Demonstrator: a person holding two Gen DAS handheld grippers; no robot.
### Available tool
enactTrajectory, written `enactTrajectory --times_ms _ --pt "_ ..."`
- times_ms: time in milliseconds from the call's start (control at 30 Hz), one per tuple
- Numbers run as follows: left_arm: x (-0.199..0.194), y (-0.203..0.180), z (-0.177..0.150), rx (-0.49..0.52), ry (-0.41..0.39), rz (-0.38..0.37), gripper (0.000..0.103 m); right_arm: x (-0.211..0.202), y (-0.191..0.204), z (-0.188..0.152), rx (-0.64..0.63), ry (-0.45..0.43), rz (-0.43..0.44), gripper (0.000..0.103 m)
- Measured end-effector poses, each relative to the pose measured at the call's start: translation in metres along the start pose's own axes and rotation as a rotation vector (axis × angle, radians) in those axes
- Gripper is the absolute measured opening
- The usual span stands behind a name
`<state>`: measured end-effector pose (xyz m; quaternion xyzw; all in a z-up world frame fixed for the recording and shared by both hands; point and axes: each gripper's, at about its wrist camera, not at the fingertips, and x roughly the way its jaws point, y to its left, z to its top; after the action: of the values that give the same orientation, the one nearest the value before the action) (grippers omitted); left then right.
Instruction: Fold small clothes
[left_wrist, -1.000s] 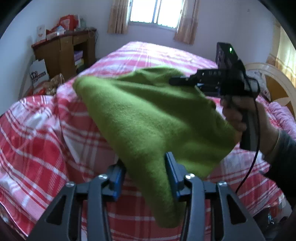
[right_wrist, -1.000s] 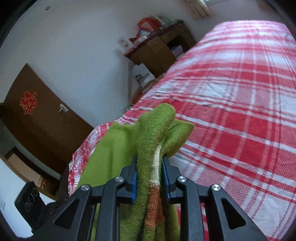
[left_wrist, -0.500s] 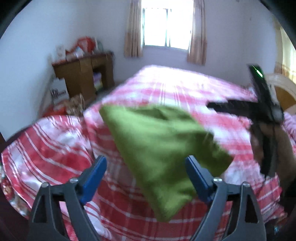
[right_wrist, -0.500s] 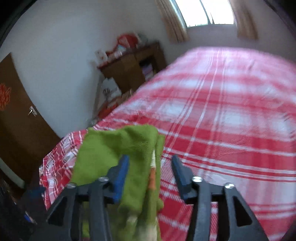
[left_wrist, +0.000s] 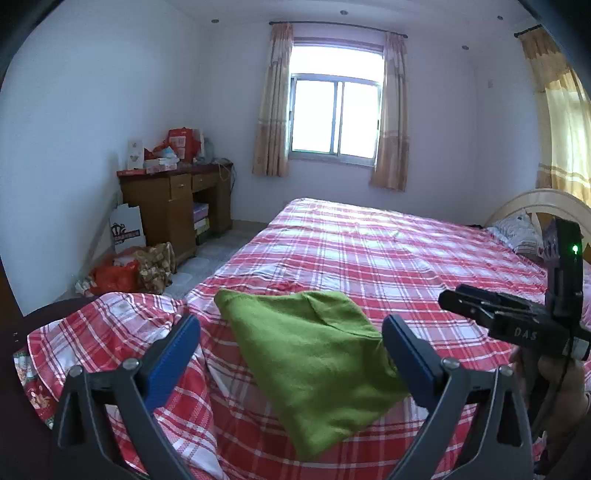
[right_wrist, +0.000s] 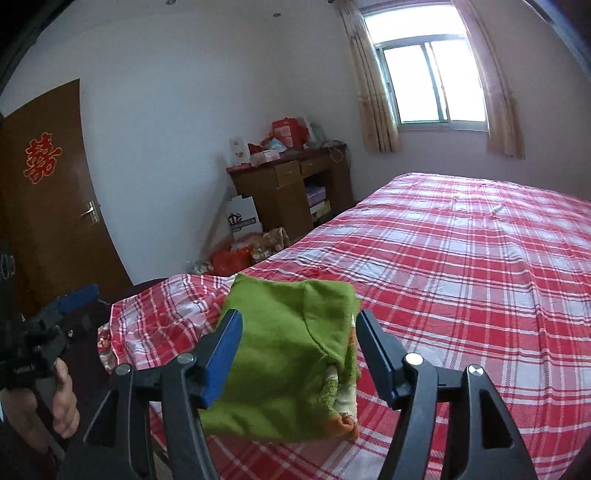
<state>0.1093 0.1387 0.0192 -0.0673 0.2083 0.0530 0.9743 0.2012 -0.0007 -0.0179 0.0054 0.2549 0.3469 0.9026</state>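
Both black hand-held grippers with blue finger pads, the left gripper (left_wrist: 291, 354) and the right gripper (right_wrist: 299, 354), are spread wide and grasp nothing. Between and beyond their fingers, a folded green knit garment (left_wrist: 314, 365) lies released near the foot edge of the red-and-white plaid bedsheet (left_wrist: 388, 258). An orange and cream patterned trim (right_wrist: 341, 402) shows at one folded edge in the right wrist view.

A home bedroom: a bed (left_wrist: 388, 258) under a red plaid sheet, a curtained window (left_wrist: 334, 118), a cluttered wooden desk (left_wrist: 177, 210), a brown door (right_wrist: 44, 192).
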Motion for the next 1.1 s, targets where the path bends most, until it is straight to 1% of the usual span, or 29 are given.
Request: enactTrajectory --times_ms 200,467,1100 --pt "0.004 0.003 -0.002 -0.009 0.002 0.004 0.101 -0.005 0.004 0.0 -0.01 -0.003 0.006 0.065" --pt "0.009 0.0 -0.008 -0.008 0.024 0.003 0.101 -0.005 0.004 -0.006 -0.007 0.008 0.007 0.065" --pt "0.009 0.0 -0.01 -0.009 0.029 0.003 0.101 -0.012 0.004 -0.009 0.002 0.0 0.015 0.065"
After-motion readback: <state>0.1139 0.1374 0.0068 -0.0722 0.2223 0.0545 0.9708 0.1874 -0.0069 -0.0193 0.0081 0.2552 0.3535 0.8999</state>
